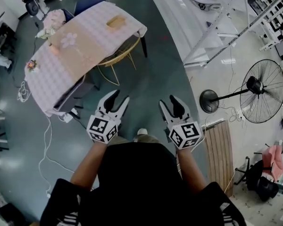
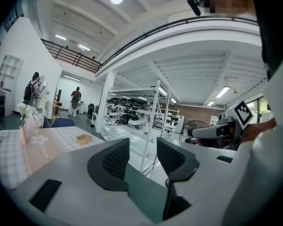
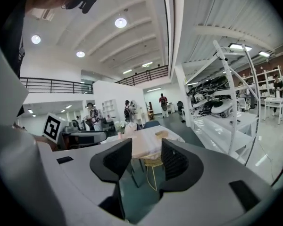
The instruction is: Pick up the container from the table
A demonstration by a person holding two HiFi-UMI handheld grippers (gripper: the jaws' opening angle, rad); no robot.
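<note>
On the table (image 1: 47,79) at the upper left of the head view, a small tan container (image 1: 115,21) sits near the far end, close to the right-hand edge and above a yellow chair (image 1: 117,60) tucked under that side. A pink vase (image 1: 54,48) stands further back along the table, toward its left edge. The left gripper (image 1: 120,97) hangs over the teal floor, well apart from the table's near corner. Its jaws stand wide apart with nothing between them. In the left gripper view the container (image 2: 84,138) shows off to the left of the spread fingers (image 2: 111,163), far beyond them. The right gripper (image 1: 169,100) is held level with the left one, likewise released and empty. In the right gripper view the container (image 3: 161,134) appears just over the gap between the fingers (image 3: 175,160), distant and untouched. A standing fan (image 1: 262,91) is at the far right.
</note>
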